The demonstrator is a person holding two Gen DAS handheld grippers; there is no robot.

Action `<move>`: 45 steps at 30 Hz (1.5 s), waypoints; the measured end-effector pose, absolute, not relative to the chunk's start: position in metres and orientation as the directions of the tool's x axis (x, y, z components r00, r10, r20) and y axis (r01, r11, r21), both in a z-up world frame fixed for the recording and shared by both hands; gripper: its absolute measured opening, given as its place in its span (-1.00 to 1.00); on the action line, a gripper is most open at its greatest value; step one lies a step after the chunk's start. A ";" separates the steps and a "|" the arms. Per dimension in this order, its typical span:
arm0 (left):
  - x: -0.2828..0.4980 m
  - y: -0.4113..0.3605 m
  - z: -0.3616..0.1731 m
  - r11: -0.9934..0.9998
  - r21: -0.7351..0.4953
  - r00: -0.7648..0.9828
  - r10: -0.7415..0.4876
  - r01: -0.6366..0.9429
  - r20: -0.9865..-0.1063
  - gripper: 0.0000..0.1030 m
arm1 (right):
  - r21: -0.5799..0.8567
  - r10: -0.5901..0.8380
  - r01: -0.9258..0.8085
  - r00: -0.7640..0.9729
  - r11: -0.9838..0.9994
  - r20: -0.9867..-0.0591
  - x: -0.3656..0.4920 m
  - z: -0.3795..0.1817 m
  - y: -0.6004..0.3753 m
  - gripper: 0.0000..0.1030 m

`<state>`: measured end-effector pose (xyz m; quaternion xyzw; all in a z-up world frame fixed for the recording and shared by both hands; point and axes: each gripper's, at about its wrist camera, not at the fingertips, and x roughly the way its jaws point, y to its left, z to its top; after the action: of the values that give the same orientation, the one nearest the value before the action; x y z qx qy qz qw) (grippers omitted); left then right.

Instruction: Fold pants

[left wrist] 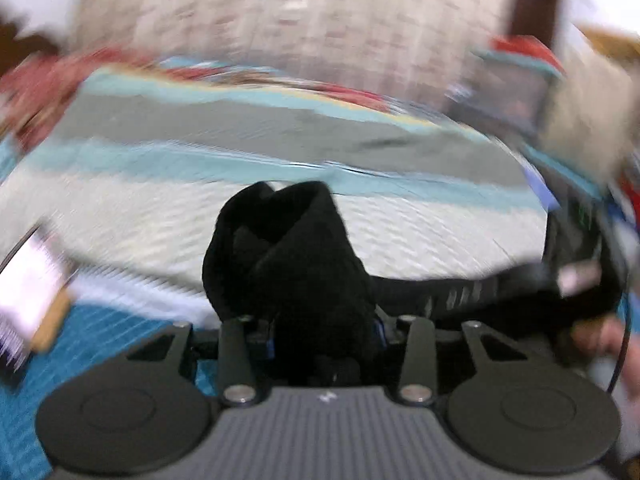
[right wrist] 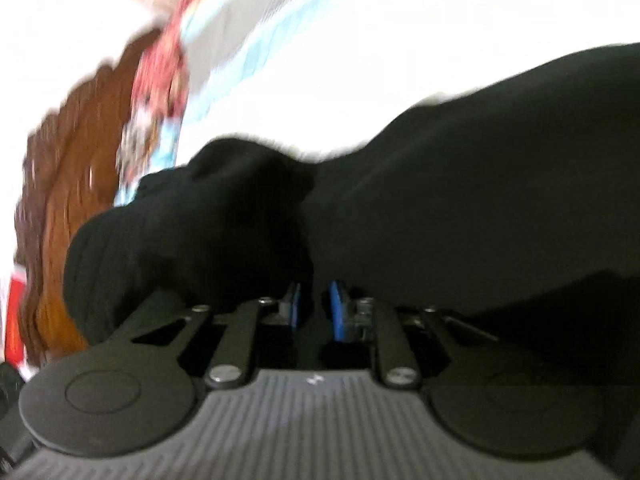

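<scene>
Black pants [right wrist: 440, 200] apparently bury blurred fingers [right wrist: 335, 312].

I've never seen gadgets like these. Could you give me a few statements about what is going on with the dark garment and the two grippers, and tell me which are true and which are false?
1. The pants are black. True.
2. The left gripper has a bunch of the pants' fabric between its fingers. True: cloth bulges up out of it.
3. The right gripper is empty. False: black fabric fills the gap between its blue pads and drapes over them.
4. The pants lie on a bare wooden floor. False: under them is a striped bedspread in white, teal and grey.
5. Both pictures are sharp. False: both backgrounds are smeared with motion blur.
</scene>
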<state>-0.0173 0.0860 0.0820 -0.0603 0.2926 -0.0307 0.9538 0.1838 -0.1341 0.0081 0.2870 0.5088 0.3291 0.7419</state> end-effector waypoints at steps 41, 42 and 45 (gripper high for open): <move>-0.033 0.101 0.076 0.937 -0.349 0.752 -0.218 -0.017 -0.622 0.62 | 0.460 0.480 -0.211 0.630 0.862 -0.610 0.141 0.020 -0.255 -0.53; -0.026 0.095 0.070 0.933 -0.359 0.735 -0.236 -0.011 -0.636 0.62 | 0.482 0.473 -0.163 0.606 0.861 -0.640 0.144 0.009 -0.261 -0.42; -0.003 0.078 0.045 0.935 -0.353 0.645 -0.252 -0.028 -0.721 0.54 | 0.501 0.493 -0.159 0.575 0.850 -0.653 0.148 -0.021 -0.268 -0.26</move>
<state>-0.0032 0.0775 0.0446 -0.1683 0.4164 -0.0630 0.8913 0.1480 -0.2681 -0.0211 0.1982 0.4207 0.1885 0.8650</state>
